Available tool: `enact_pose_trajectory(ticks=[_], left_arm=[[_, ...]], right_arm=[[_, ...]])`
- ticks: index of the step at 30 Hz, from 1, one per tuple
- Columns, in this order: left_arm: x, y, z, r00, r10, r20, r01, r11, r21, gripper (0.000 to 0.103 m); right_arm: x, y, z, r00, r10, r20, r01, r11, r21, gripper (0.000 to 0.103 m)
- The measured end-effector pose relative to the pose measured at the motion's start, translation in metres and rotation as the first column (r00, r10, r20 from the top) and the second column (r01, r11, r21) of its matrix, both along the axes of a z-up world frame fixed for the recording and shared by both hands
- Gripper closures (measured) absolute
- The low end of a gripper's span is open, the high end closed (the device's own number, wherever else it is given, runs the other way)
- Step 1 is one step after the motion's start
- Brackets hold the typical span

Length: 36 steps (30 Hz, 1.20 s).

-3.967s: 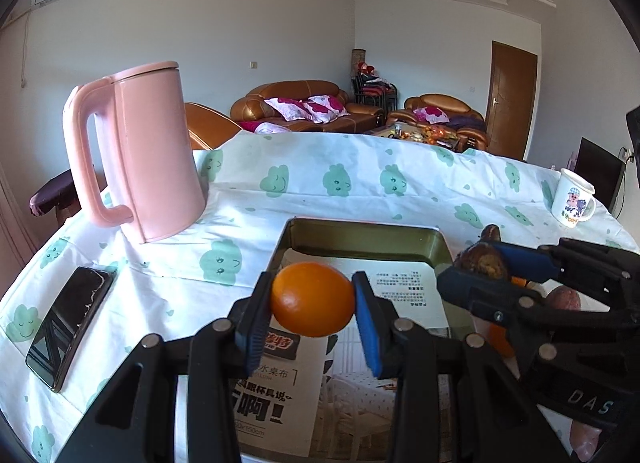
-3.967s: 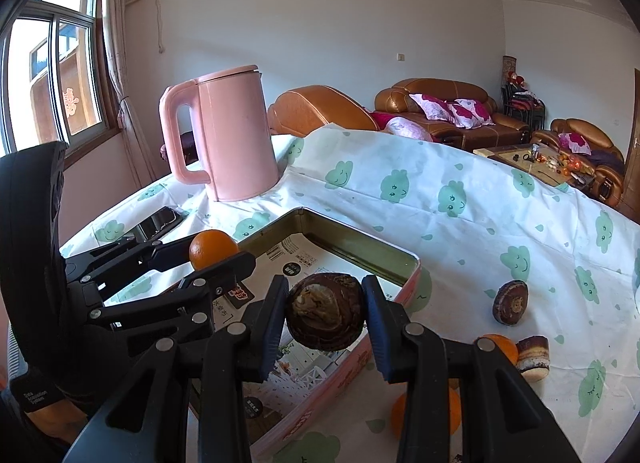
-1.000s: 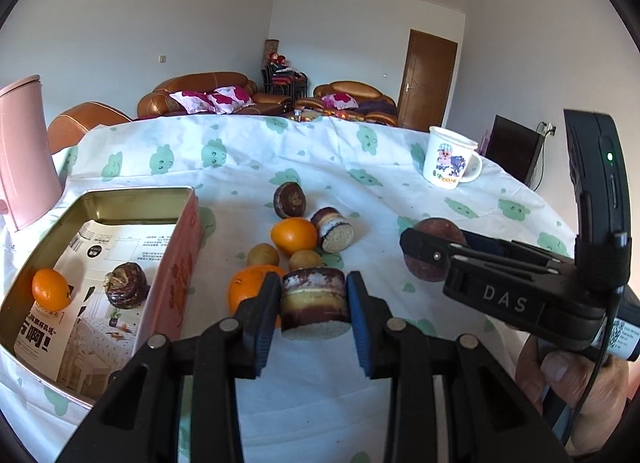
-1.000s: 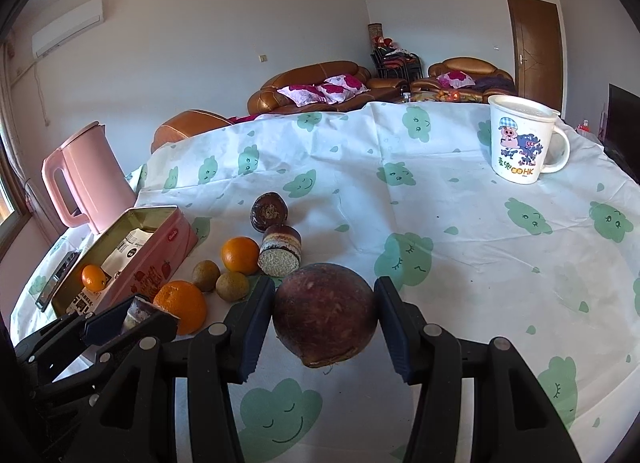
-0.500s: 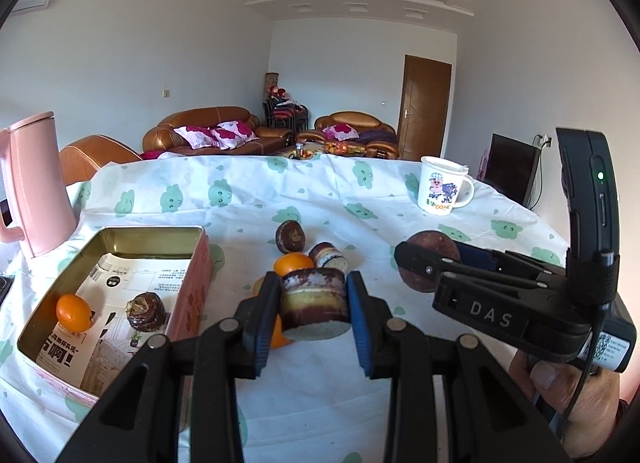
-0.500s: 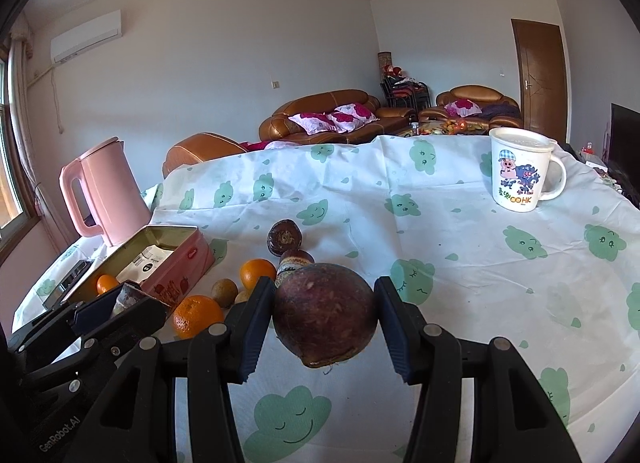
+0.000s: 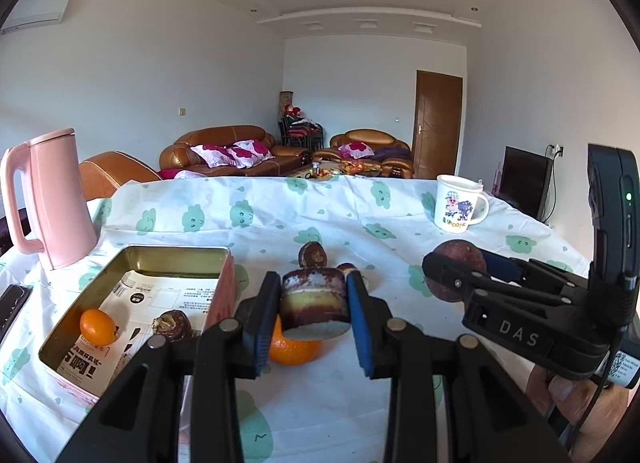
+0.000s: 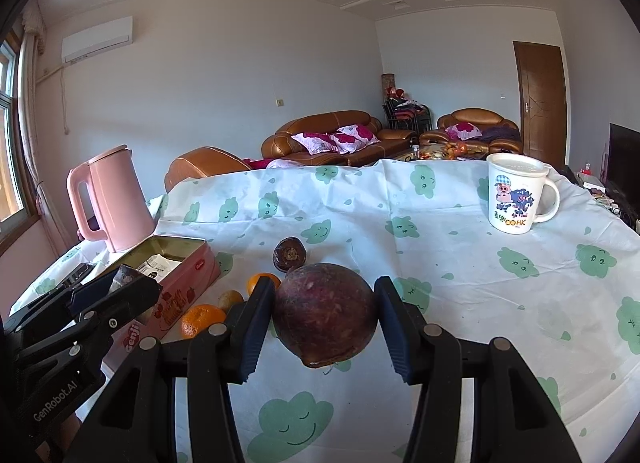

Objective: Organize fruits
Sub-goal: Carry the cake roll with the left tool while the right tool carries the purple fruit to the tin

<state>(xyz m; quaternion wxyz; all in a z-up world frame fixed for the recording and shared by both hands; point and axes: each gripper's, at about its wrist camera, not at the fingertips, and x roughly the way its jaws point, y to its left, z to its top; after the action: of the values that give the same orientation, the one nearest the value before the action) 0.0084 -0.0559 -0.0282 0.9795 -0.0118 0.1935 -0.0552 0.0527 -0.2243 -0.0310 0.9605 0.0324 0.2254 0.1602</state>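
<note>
My left gripper [image 7: 314, 303] is shut on a brown cut fruit piece [image 7: 314, 299], held above the table to the right of the pink tin [image 7: 222, 283]. The tin holds a small orange [image 7: 97, 327] and a brown fruit [image 7: 172, 325]. My right gripper [image 8: 326, 319] is shut on a large dark purple round fruit [image 8: 326, 315], held above the tablecloth. On the cloth lie an orange [image 8: 202, 319], a smaller orange [image 8: 256, 283], a kiwi-like fruit [image 8: 230, 299] and a dark brown fruit [image 8: 290, 253]. The right gripper also shows in the left wrist view [image 7: 456, 275].
A pink kettle [image 7: 48, 199] stands behind the tin at the left. A white cartoon mug [image 8: 516, 193] stands at the far right. A dark phone [image 7: 12, 303] lies at the left table edge. Sofas stand beyond the table.
Both grippers have risen with their fruit still held, and the views have tilted up toward the room. A second ago they were lower over the loose fruit.
</note>
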Motion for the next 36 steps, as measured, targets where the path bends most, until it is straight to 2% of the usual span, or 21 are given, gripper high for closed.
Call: enact_pose_trajectory(ticks=[22,36], left_arm=[[-0.010,0.011,0.008,0.992,0.087,0.093,-0.092,0.994,0.055,0.068],[-0.004,0.033,0.007,0.992,0.113,0.060,-0.116,0.993,0.034,0.068]], right_arm=[[-0.028,0.008,0.011,0.987,0.009,0.159,-0.002,0.999,-0.045,0.050],[-0.025,0.018,0.019,0.990,0.012,0.140,-0.001,0.997,-0.076,0.050]])
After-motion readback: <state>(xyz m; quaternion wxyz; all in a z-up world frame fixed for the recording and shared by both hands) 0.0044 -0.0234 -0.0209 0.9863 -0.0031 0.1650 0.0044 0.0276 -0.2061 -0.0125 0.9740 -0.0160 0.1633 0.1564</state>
